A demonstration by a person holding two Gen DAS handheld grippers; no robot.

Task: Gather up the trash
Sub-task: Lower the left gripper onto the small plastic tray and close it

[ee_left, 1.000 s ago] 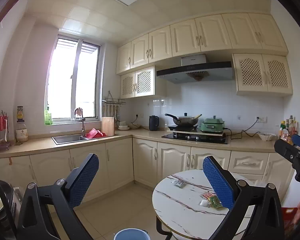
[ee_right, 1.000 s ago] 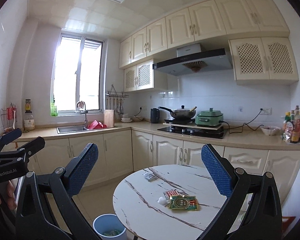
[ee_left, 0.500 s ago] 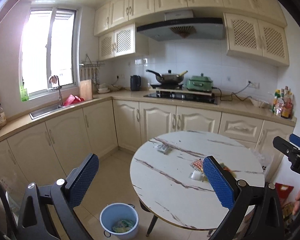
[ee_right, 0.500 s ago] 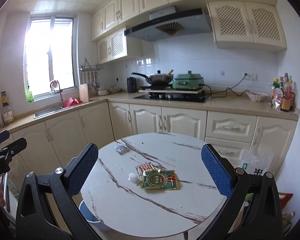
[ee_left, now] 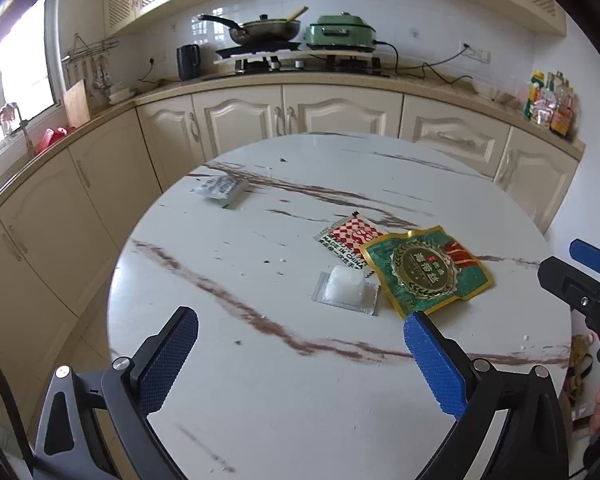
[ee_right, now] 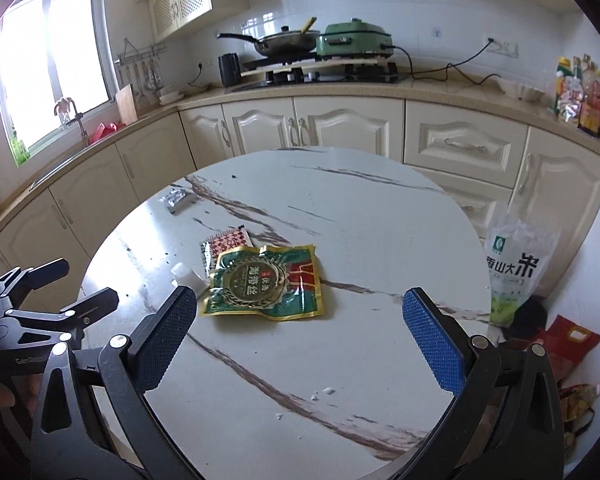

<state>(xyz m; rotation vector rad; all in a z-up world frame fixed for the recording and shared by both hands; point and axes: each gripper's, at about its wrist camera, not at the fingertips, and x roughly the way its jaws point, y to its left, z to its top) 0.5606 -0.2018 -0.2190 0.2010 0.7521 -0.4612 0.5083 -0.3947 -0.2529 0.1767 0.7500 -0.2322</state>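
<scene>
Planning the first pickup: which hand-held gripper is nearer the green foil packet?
Right, narrowly, as far as these views show. The right hand-held gripper is open just short of the green foil packet; the left hand-held gripper, also open, hangs beside it, toward the clear sachet.

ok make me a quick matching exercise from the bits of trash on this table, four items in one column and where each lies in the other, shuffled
Items
1. green and gold packet
2. red checkered wrapper
3. clear sachet with white block
4. grey printed sachet

Places
A. alone at the far left of the round table
B. partly tucked under the green packet's far edge
C. just left of the green packet, nearest the left gripper
D. mid-table, overlapping another wrapper

Pairs: 1-D, 2-B, 3-C, 4-A
</scene>
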